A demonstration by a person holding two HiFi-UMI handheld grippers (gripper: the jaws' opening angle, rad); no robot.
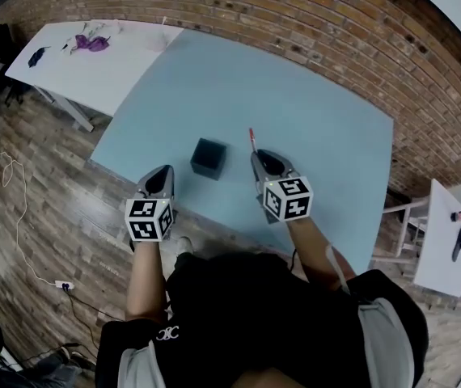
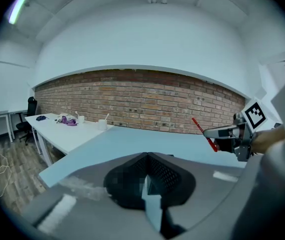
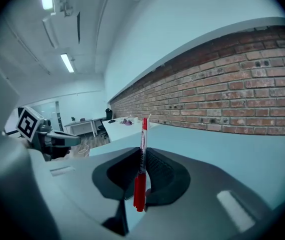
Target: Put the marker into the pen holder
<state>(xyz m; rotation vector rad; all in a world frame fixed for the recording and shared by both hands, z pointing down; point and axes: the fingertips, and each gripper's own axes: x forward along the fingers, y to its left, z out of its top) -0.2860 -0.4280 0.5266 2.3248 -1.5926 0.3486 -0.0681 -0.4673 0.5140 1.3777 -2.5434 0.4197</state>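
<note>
In the head view a dark square pen holder (image 1: 208,158) stands on the light blue table (image 1: 295,111), near its front edge. My right gripper (image 1: 260,157) hovers just right of it, shut on a red marker (image 1: 251,137) whose tip pokes out ahead of the jaws. The right gripper view shows the marker (image 3: 141,174) clamped upright between the jaws of that gripper (image 3: 141,151). My left gripper (image 1: 164,172) hangs at the table's front edge, left of the holder; in its own view this gripper (image 2: 146,156) has its jaws together on nothing. From there the right gripper (image 2: 222,132) and the marker (image 2: 202,132) appear at the right.
A white table (image 1: 93,63) with purple and dark items stands at the back left. A brick wall (image 1: 319,31) runs behind the blue table. Another white table (image 1: 449,241) is at the right. A cable (image 1: 16,217) lies on the wooden floor at the left.
</note>
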